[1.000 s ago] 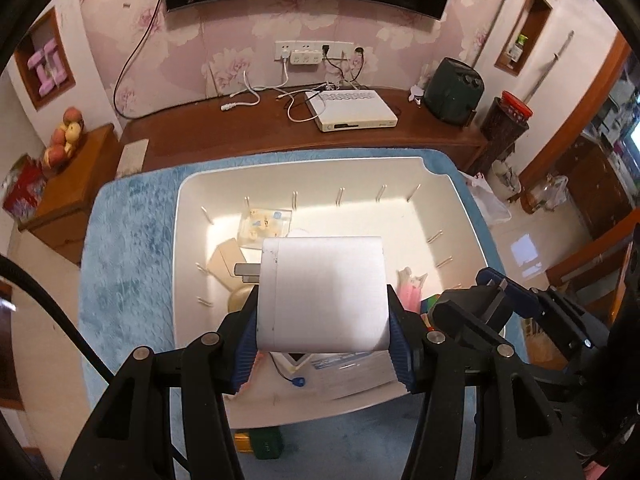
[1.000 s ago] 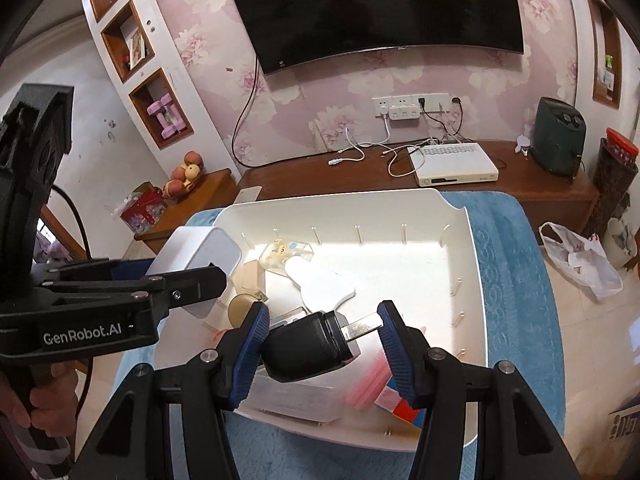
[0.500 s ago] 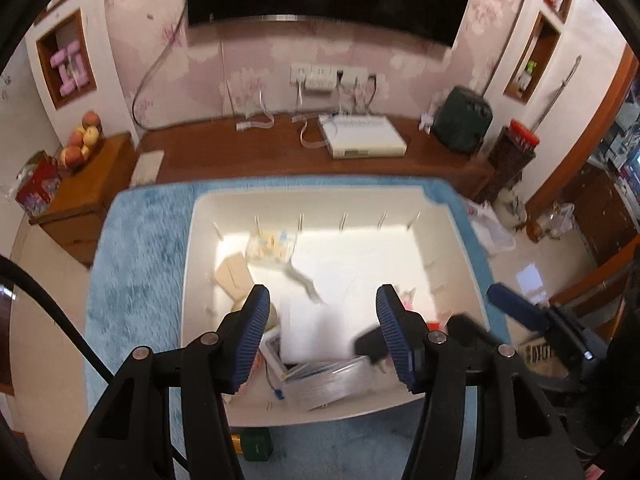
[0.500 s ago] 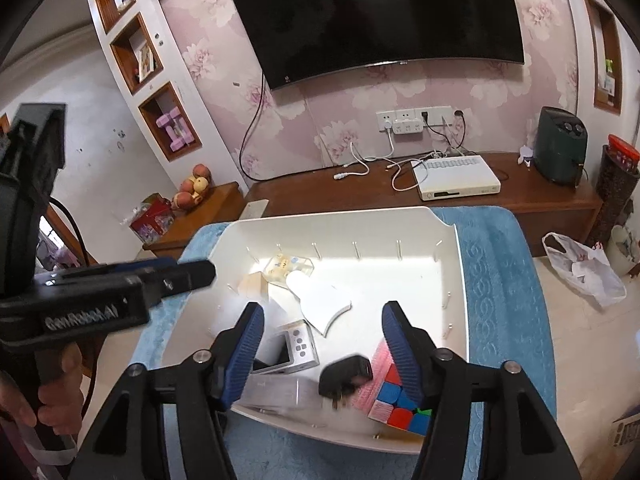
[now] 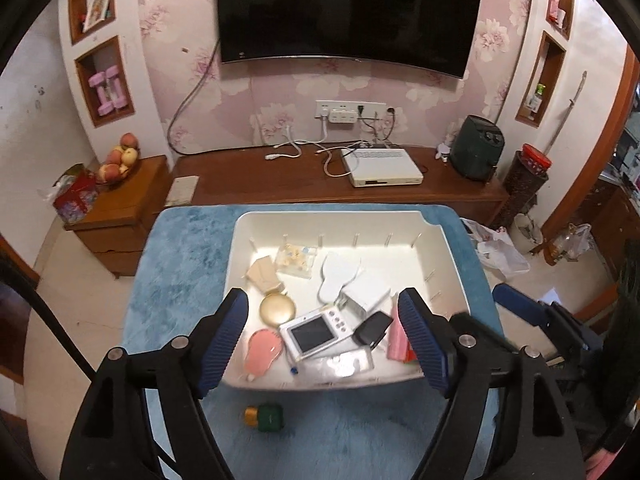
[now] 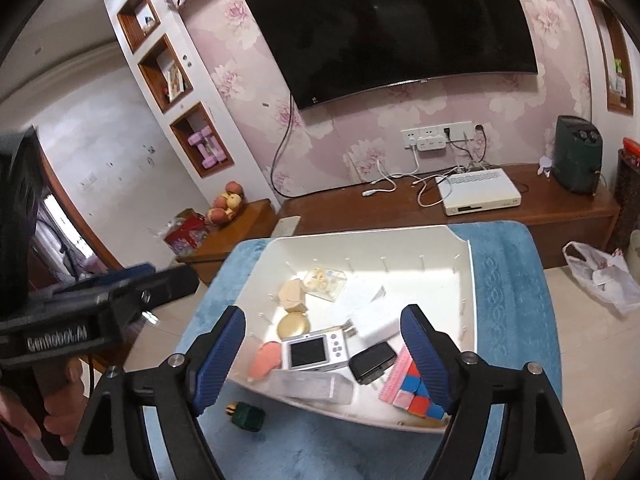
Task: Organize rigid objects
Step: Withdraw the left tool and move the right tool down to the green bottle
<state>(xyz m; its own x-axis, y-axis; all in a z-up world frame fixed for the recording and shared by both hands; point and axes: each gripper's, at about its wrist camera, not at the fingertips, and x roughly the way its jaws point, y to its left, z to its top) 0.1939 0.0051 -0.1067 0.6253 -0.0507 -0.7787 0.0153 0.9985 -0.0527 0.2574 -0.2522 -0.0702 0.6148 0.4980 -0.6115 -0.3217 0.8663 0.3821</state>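
The left gripper (image 5: 323, 330) hangs above the near half of the white bin (image 5: 452, 256), its blue-padded fingers (image 5: 224, 338) spread wide with nothing between them. The right gripper (image 6: 323, 356) hovers over the same near edge, its fingers (image 6: 426, 356) equally wide apart and empty. Directly below both lies a small silver camera (image 5: 314, 334), screen up, with a black charger (image 5: 373, 327) just beside it on the right and a white adapter block (image 5: 366, 298) behind it, its metal prongs pointing toward the camera. A pink oval item (image 5: 262, 350) lies left of the camera near the front wall, and a round gold compact (image 5: 277, 310) sits behind that. Farther back rest a tan wedge-shaped piece (image 5: 262, 274), a clear packet of small pale items (image 5: 295, 260) and a flat white paddle-shaped piece (image 5: 335, 278). A clear plastic packet (image 6: 310, 386) lies along the front wall, and in the right front corner a pink ribbed slab (image 6: 396, 376) leans next to a coloured puzzle cube (image 6: 416, 394). The bin stands on a blue fluffy mat (image 5: 176, 264) covering the tabletop, and a dark green bottle with a gold cap (image 5: 266, 417) lies on its side on the mat just outside the bin's front wall. Beyond the mat runs a wooden TV cabinet (image 5: 248, 182) carrying a white set-top box (image 5: 382, 166).
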